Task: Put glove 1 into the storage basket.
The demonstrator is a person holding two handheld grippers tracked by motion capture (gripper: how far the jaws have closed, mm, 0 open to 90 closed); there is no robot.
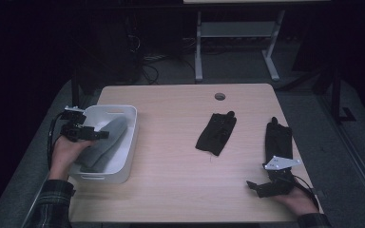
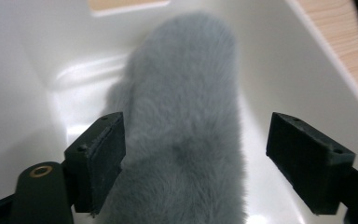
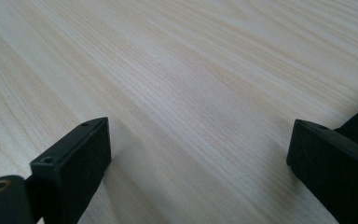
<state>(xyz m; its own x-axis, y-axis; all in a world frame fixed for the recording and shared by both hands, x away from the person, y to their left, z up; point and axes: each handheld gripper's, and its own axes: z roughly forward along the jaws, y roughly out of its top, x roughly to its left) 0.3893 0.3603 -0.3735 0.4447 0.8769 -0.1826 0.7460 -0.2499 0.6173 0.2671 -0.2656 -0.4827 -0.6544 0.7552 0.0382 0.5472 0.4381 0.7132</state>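
A grey fluffy mitten-like piece (image 1: 103,142) lies lengthwise in a white plastic bin (image 1: 129,124) at the table's left edge. My left gripper (image 1: 103,134) reaches into the bin over it. In the left gripper view the jaws stand wide on either side of the grey fluffy piece (image 2: 186,102); the left gripper (image 2: 193,135) is open, and its right pad is clear of the fur. My right gripper (image 1: 253,185) rests low at the table's front right, open, with bare wood between its jaws (image 3: 196,135).
Two black gloves lie on the light wooden table (image 1: 171,166): one (image 1: 216,133) near the middle, one (image 1: 278,137) just beyond my right hand. A cable hole (image 1: 220,96) sits at the far edge. A white desk frame (image 1: 198,47) stands behind.
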